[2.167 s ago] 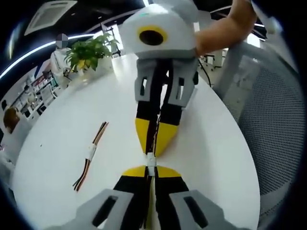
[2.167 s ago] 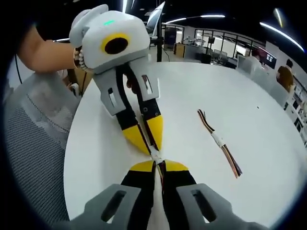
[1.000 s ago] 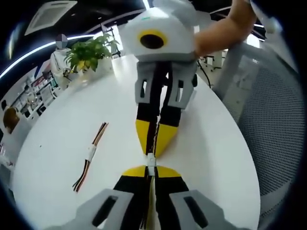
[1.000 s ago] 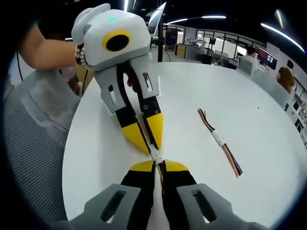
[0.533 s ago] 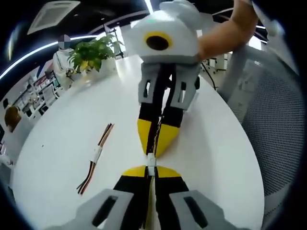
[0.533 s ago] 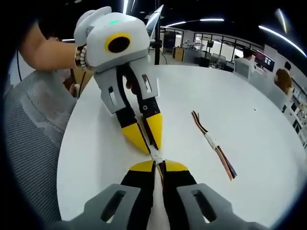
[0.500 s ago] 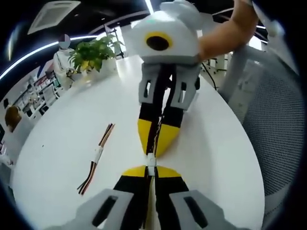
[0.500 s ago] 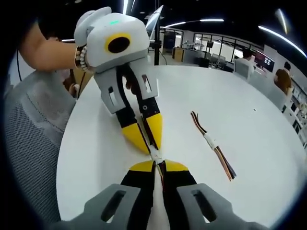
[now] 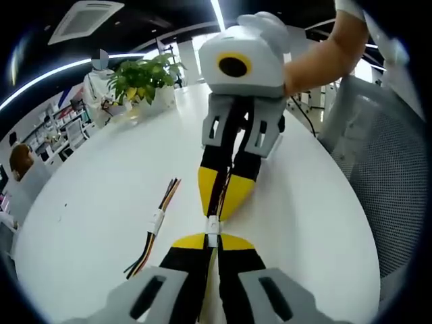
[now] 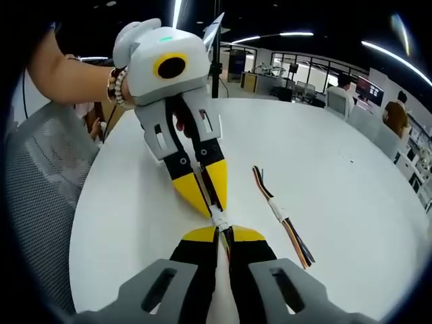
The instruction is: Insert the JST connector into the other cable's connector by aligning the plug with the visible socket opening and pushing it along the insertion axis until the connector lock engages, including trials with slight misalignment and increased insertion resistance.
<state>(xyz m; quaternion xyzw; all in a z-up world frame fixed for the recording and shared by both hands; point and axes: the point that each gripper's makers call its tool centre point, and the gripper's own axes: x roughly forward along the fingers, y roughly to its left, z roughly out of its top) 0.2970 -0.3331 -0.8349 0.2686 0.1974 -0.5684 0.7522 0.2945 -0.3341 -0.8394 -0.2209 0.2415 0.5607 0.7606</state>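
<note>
Left gripper view shows your left gripper [image 9: 212, 237] and right gripper [image 9: 219, 214] tip to tip above the white table [image 9: 101, 202], each pinching one half of the JST connector [image 9: 212, 228], lined up for a straight push

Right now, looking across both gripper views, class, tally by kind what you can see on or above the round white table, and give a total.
Yellow-tipped hand-held grippers: 2 (left, right)
Small white JST connector pairs: 2 (held between the tips; joined spare with multicoloured wires lying on the table)
Green potted plants: 1
Total: 5
</note>
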